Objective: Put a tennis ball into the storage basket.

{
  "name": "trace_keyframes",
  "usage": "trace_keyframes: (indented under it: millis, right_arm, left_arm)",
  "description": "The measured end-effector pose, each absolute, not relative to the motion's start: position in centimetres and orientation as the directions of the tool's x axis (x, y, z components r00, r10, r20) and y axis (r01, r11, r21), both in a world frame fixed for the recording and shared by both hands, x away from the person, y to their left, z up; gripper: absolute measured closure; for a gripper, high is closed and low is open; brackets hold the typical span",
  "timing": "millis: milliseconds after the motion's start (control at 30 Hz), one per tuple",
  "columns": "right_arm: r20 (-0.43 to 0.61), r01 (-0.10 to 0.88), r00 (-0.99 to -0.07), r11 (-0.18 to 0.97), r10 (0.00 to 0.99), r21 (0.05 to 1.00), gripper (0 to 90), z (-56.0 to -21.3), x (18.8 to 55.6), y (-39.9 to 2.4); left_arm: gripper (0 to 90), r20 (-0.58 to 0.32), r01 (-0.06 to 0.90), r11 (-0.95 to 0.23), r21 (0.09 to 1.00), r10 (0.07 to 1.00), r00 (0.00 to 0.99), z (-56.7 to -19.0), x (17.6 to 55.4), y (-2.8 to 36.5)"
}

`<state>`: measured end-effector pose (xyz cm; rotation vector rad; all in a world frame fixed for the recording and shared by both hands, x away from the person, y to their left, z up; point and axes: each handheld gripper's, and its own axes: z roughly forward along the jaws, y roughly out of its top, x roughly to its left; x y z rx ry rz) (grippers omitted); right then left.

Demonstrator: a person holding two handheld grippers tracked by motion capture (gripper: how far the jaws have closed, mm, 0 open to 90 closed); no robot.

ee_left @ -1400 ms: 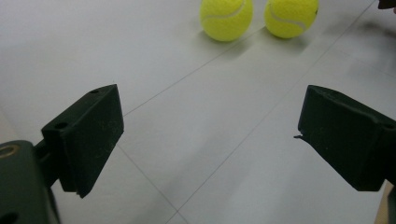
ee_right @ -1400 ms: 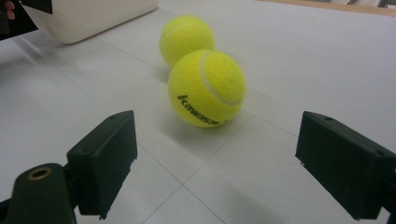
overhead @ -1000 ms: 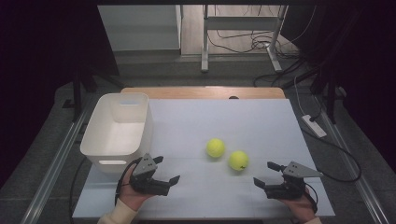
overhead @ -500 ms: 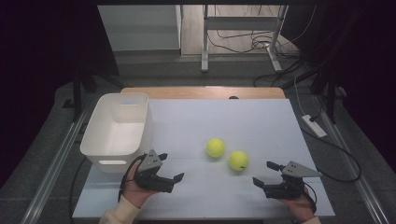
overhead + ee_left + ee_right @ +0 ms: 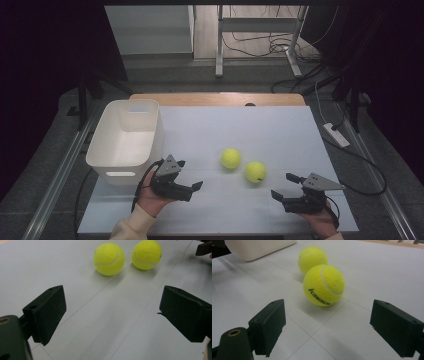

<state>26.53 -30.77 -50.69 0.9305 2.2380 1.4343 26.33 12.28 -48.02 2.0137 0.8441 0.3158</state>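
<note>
Left gripper [image 5: 192, 188]: held low over the white surface [image 5: 280, 125], just beside the front corner of the white plastic bin [image 5: 107, 145]; jaws spread wide, holding nothing, aimed toward the two balls.
Right gripper [image 5: 287, 186]: low over the surface near its front right edge; jaws wide apart, empty, pointing at the nearer ball.
Left yellow tennis ball [image 5: 230, 158]: resting on the surface between the two grippers, apart from both; in the left gripper view it lies ahead [image 5: 109, 258].
Right yellow tennis ball [image 5: 255, 171]: just beside the first, closest to the right gripper; black "kawasaki" lettering faces that gripper's camera [image 5: 324, 285].
Bin: upright at the left edge of the surface.
</note>
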Motion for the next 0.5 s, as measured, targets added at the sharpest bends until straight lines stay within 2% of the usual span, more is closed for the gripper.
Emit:
trace_keyframes:
  millis: [500]
  right_arm:
    - [0.068, 0.344, -0.739, 0.290, 0.670, 0.893, 13.1, -50.7, 26.6, -30.7]
  left_arm:
    - [8.1, -0.095, 0.431, -0.370, 0.823, 0.660, 0.746, -47.5, 27.2, 11.2]
